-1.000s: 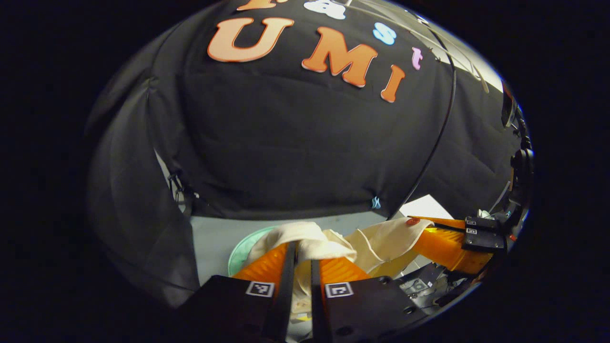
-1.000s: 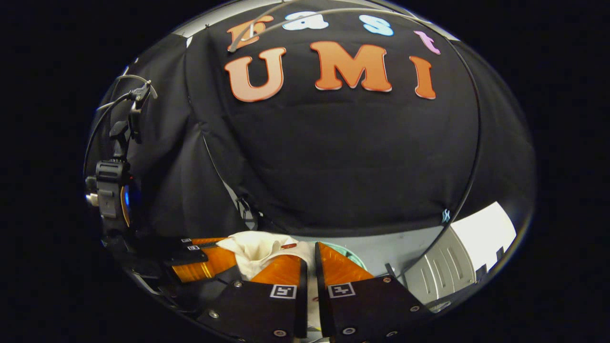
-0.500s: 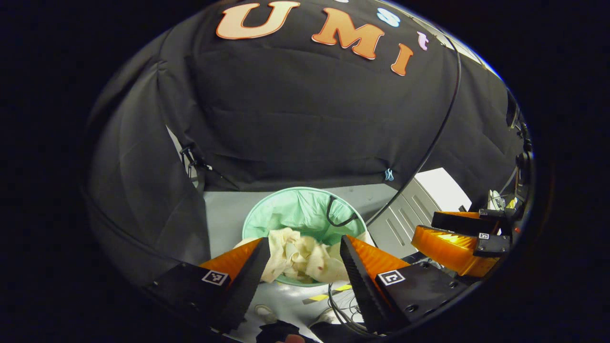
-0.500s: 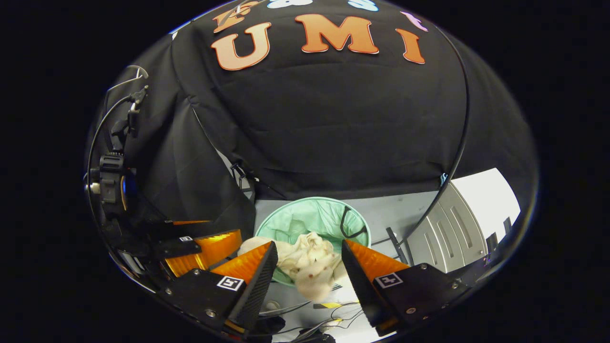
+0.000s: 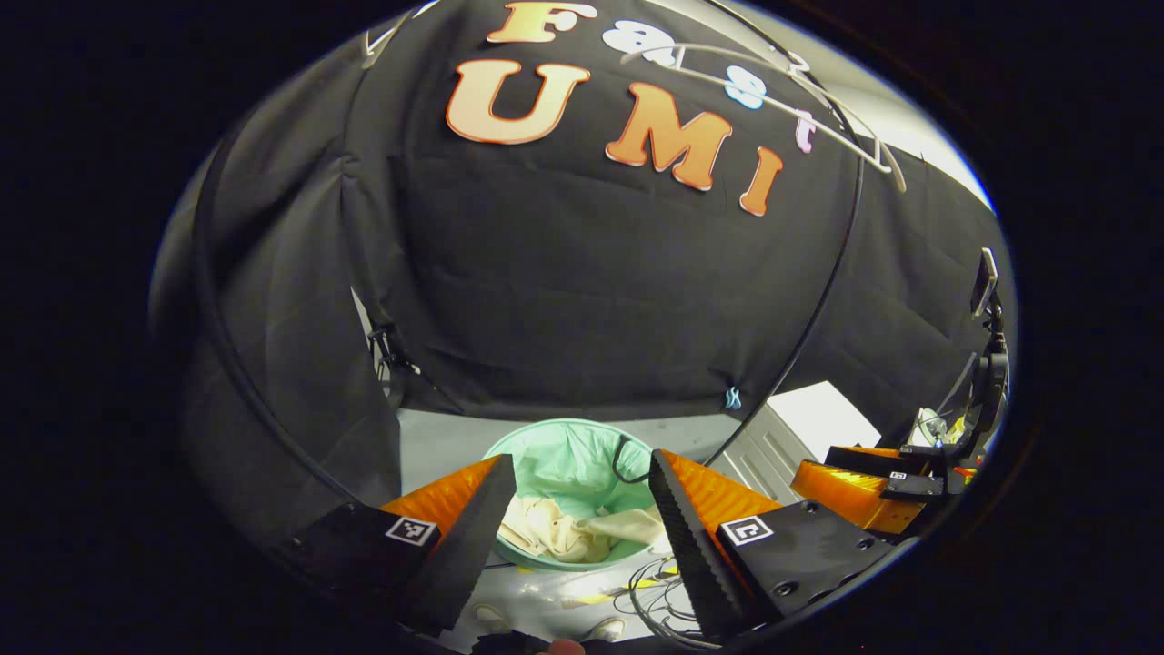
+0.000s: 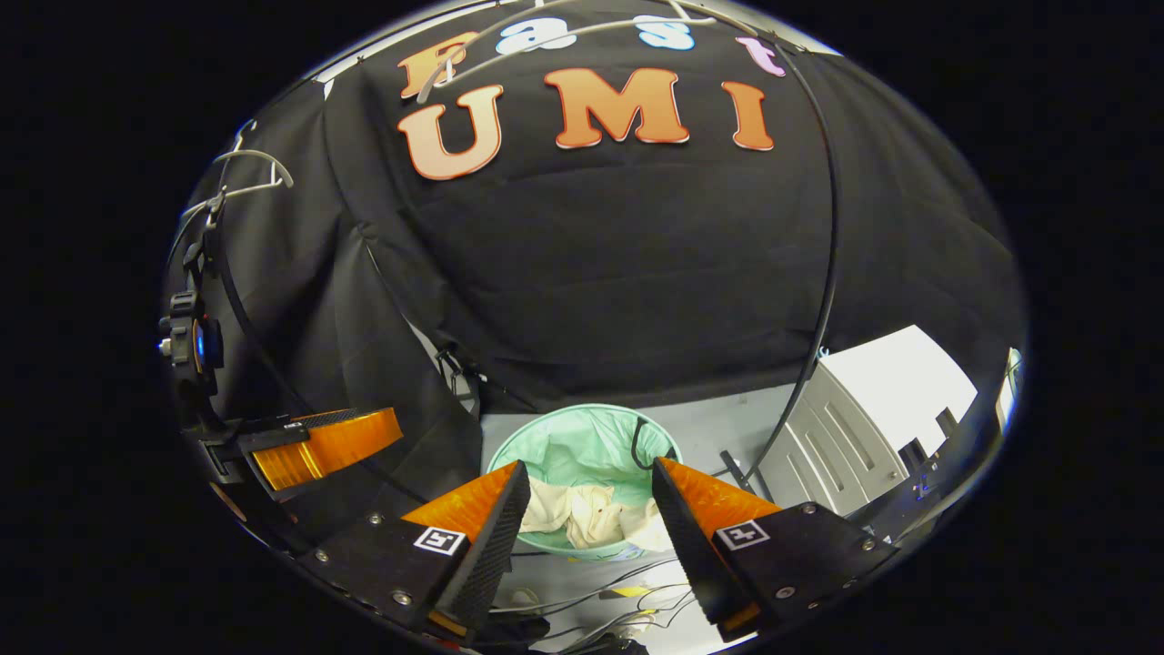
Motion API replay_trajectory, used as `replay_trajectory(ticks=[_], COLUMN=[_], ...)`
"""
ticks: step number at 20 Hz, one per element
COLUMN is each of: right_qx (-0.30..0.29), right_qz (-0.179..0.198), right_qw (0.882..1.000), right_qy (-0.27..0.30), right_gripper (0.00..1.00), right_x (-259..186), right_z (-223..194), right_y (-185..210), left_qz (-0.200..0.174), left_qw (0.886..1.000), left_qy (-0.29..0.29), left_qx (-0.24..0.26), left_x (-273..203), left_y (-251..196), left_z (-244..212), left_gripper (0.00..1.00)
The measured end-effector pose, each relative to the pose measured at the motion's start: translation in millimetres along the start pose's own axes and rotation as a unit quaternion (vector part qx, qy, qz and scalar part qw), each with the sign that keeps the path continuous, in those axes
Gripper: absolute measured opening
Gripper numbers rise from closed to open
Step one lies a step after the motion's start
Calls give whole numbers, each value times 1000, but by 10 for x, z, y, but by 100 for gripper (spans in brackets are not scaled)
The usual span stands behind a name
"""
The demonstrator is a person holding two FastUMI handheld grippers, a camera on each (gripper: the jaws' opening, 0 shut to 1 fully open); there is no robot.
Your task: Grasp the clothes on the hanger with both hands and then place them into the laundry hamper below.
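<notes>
clothes lie crumpled in hamper; no writing legible.

One round mint-green laundry hamper, one heap of crumpled cream clothes inside it, one bare white wire hanger, two tongs.

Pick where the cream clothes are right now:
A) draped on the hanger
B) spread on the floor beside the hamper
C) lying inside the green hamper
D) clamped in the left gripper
C: the clothes lie crumpled inside the hamper, with both grippers open above it.
</notes>
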State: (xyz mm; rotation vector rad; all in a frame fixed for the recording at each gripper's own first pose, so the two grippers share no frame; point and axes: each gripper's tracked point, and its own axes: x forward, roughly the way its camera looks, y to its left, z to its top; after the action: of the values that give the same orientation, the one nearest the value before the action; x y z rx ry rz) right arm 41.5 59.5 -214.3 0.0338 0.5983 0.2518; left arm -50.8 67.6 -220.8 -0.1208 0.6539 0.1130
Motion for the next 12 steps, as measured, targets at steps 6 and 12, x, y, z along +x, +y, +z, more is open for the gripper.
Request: replay_trajectory(ticks=[6,12], right_qx=[-9,-23], right_qz=[-34,-72], right_qw=[990,970], right_qy=[-135,-233], right_gripper=[85,84], right_x=[-760,-1564], right_z=[976,1805], right_y=[-119,-240], left_qz=[-1,-7], left_qw=[990,968], left_qy=[-139,-250], left_qx=[22,31], left_x=[-554,-979], left_y=[-146,-251], left_z=[966,1896], left_gripper=[97,97])
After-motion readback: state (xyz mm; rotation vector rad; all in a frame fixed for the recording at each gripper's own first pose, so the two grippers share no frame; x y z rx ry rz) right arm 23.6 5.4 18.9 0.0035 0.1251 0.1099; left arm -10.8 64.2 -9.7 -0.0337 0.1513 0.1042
